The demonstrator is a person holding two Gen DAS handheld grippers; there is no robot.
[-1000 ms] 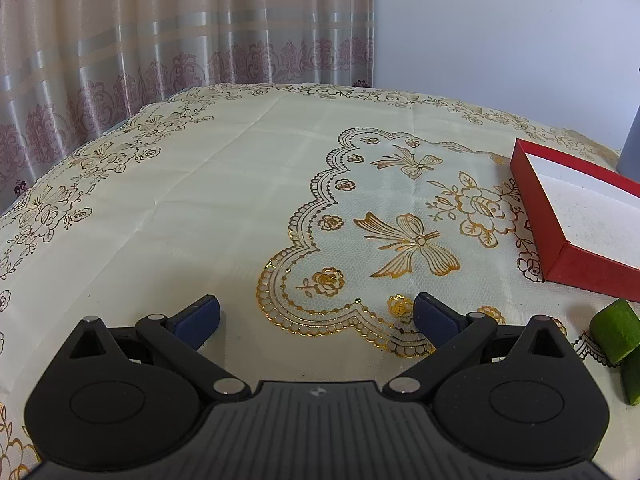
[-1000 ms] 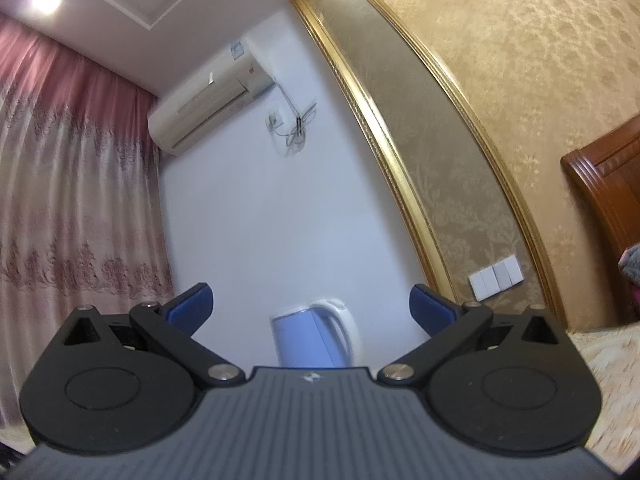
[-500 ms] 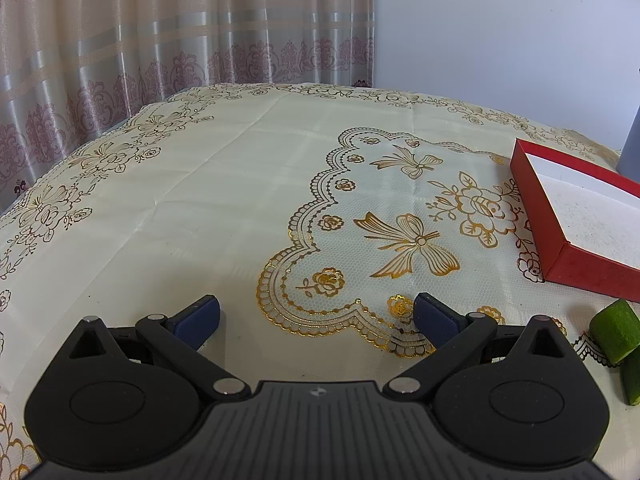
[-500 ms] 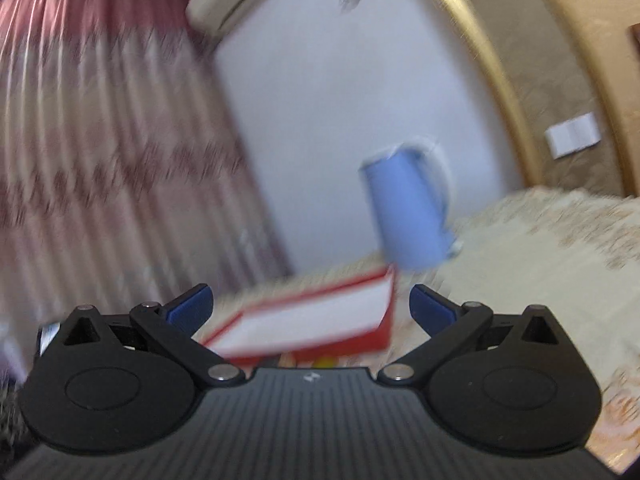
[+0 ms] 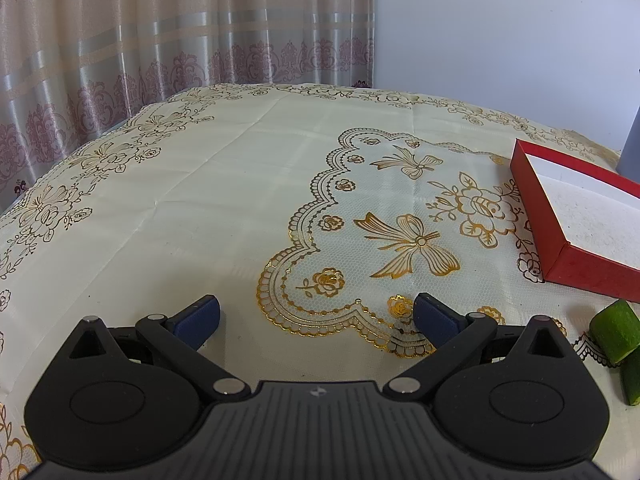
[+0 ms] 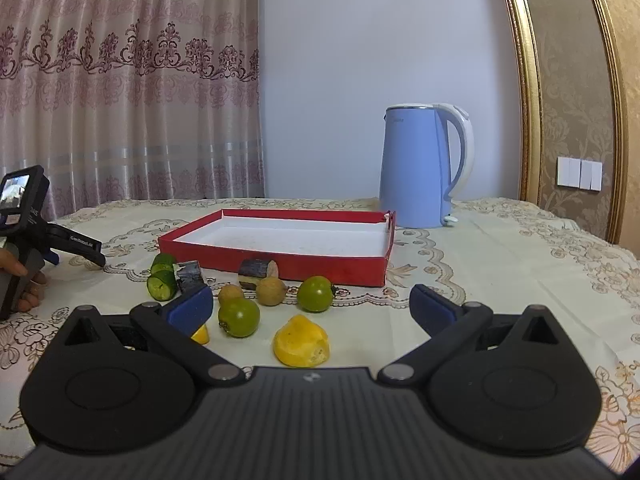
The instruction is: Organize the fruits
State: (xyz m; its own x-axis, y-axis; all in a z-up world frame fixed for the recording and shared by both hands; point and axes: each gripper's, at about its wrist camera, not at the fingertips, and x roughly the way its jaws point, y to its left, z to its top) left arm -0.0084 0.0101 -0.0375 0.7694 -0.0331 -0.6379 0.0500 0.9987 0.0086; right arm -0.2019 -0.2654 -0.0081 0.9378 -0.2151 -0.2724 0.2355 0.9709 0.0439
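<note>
The right gripper (image 6: 311,307) is spread wide and empty, low over the table. The fruits lie directly ahead, the yellow piece (image 6: 301,341) nearest, between it and the red tray (image 6: 276,262). The left gripper (image 5: 316,315), also released, rests well left, farther away.

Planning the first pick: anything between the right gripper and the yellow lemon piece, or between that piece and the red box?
Nothing lies between the open right gripper and the yellow lemon piece. Toward the red box, a green round fruit and a brown round fruit sit in the path along the table, so lifting over them seems safest.
</note>
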